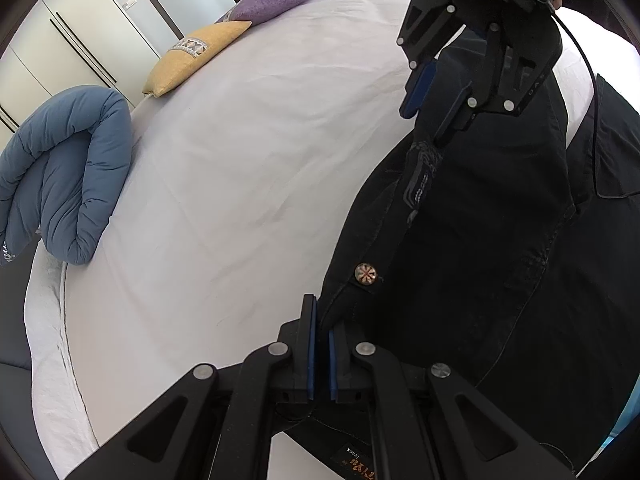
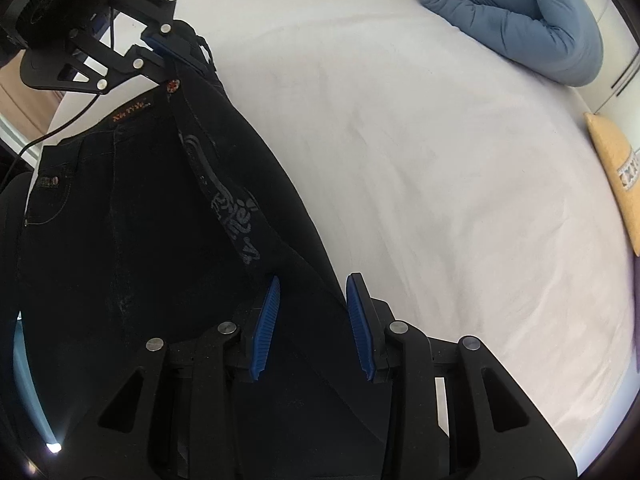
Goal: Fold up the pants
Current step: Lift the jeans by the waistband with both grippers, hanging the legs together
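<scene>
The left claw (image 1: 322,344) is clamped on the pants' (image 1: 480,240) waistband to hang them over the bed (image 1: 240,160), while the right claw (image 2: 314,324) is apart around the fabric.

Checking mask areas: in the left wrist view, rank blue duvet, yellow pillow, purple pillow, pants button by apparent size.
1. blue duvet, clearly the largest.
2. yellow pillow.
3. purple pillow; it looks close to the yellow one and sits farther off, so their order is unsure.
4. pants button, the smallest by far.

light: bright, even, soft shadows | edges: heavy fisheye bend, dark vignette | focus: sharp
</scene>
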The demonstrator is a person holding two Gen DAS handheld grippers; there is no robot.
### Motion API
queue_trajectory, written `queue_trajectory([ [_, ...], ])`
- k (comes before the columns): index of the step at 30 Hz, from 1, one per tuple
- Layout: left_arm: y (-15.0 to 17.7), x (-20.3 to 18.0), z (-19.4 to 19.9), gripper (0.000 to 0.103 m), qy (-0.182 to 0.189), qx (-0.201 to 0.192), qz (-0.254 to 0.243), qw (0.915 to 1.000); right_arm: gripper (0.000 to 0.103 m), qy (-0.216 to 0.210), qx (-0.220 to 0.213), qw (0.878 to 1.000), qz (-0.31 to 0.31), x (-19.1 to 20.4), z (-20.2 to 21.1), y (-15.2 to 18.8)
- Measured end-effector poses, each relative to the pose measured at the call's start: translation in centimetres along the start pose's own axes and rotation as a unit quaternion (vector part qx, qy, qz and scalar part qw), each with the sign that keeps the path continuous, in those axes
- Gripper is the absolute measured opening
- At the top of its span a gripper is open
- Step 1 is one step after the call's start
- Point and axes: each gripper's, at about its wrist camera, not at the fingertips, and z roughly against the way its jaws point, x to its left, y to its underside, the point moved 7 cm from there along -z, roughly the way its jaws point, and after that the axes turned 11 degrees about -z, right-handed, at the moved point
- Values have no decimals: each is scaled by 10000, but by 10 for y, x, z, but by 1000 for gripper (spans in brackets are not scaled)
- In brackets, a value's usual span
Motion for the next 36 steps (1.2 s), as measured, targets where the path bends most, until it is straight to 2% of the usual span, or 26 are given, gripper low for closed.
queue_trajectory([
  [2, 0, 0, 0, 4, -2, 1, 21, 10000, 32, -27, 33, 10000, 62, 0, -4, -1],
  [3, -1, 0, 1, 4, -3, -7, 11, 10000, 26, 13, 23, 10000, 93, -4, -5, 0],
  [4, -2, -1, 1, 4, -3, -10, -4, 10000, 15, 84, 57, 9999, 96, -5, -7, 0],
  [6, -2, -2, 2, 4, -15, -7, -26, 10000, 7, 120, 50, 9998, 163, 1, -8, 4],
  [11, -1, 1, 9, 4, -104, -88, 27, 9999, 4, 189, -81, 9988, 434, 8, 3, 8],
  [14, -1, 4, 15, 4, -168, -162, 99, 9997, 4, 284, -312, 9980, 470, 13, 17, 11],
  [19, -4, -9, 33, 4, -323, -260, -64, 9991, 3, 656, -738, 9936, 542, 33, 47, 23],
  [23, -1, -30, 58, 4, -313, -404, -126, 9986, 3, 706, -881, 9908, 743, 82, 69, 52],
  [27, 3, -74, 75, 4, -211, -377, -469, 9980, 3, 908, -715, 9876, 1066, 134, 68, 86],
  [29, 10, -96, 78, 4, -88, -319, -511, 9981, 3, 932, -597, 9872, 1152, 162, 58, 101],
  [33, 35, -150, 75, 4, 61, -101, -760, 9970, 3, 1493, -248, 9727, 1759, 213, 21, 127],
  [36, 61, -184, 66, 4, 81, 164, -962, 9952, 3, 1525, -157, 9701, 1879, 246, 1, 138],
])
